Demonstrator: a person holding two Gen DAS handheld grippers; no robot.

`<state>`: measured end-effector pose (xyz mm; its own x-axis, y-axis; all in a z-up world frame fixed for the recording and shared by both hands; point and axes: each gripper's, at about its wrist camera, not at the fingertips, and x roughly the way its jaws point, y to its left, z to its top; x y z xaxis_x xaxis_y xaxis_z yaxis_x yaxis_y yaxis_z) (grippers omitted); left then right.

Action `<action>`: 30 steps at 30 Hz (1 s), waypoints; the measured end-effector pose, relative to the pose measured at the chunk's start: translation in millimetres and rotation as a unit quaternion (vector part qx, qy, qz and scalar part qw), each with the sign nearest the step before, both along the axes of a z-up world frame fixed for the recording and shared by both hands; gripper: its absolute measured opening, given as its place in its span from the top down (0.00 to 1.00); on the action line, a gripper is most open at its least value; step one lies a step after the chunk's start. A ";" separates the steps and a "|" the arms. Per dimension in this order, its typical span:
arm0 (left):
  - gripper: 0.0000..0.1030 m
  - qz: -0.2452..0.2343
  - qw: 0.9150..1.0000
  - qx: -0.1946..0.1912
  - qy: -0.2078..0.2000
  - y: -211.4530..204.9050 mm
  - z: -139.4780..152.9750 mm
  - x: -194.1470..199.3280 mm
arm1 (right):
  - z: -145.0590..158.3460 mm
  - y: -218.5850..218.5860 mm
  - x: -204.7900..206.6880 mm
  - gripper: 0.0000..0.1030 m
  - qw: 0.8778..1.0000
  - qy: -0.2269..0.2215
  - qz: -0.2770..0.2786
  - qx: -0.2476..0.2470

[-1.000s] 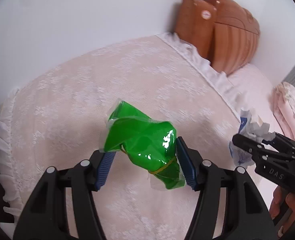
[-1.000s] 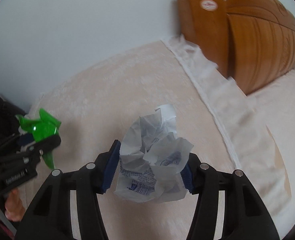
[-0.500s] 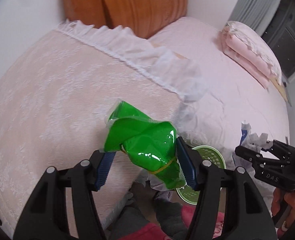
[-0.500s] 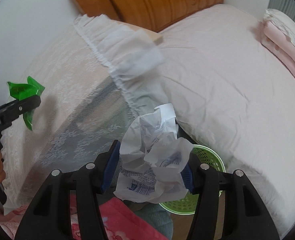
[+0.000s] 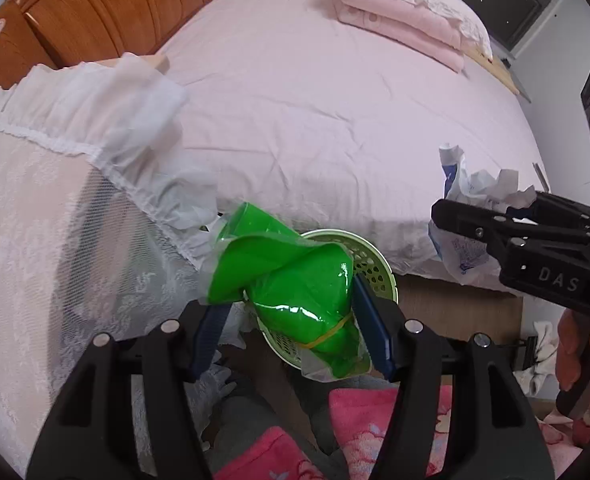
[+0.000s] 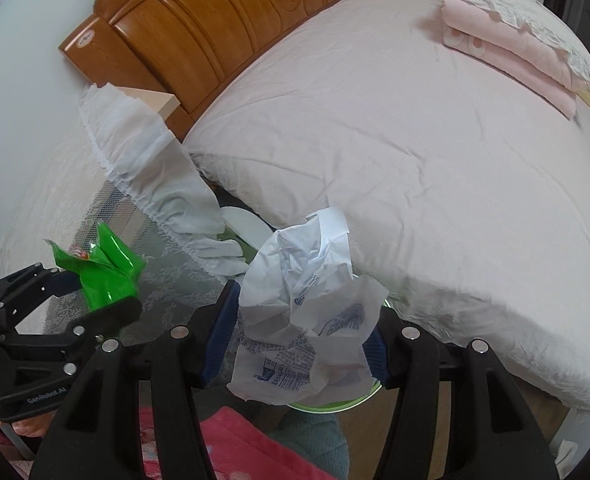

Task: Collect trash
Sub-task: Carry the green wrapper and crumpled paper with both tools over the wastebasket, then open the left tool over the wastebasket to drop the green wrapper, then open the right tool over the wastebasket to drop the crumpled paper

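The left tool (image 5: 291, 332) grips a crumpled green wrapper (image 5: 291, 280) between its blue pads, directly above a green perforated basket (image 5: 375, 268) on the floor. At three o'clock, the right tool (image 6: 299, 344) clamps a crumpled white printed paper (image 6: 307, 312). Beyond lies the bed (image 5: 315, 92), folded pink blankets (image 5: 403, 20) at one o'clock, wooden headboard (image 5: 95, 12) at eleven.

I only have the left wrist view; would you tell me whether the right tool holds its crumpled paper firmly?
Observer: Yes, the right tool has a blue pad pressed on each side of the crumpled paper.
Operator: Is the basket beneath it?
Observer: The green basket shows its rim just under the paper.
Operator: Anything beside the basket?
Observer: A pale round disc lies by the lace frill.
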<state>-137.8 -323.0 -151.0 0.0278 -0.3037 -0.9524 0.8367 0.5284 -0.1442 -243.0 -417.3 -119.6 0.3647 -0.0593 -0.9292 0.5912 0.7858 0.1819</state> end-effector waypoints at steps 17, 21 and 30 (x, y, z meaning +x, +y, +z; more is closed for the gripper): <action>0.11 -0.020 0.999 0.018 0.026 -24.5 -19.7 -43.1 | -19.9 -26.8 -42.7 0.43 1.000 0.007 -0.022 0.010; 0.10 -0.016 0.999 0.015 0.027 -18.0 -14.8 -43.5 | -21.4 -28.0 -44.2 0.42 1.000 0.004 -0.019 0.018; 0.08 0.001 1.000 0.018 0.010 -7.4 -8.3 -37.6 | -22.4 -27.6 -43.1 0.42 1.000 0.004 -0.011 0.027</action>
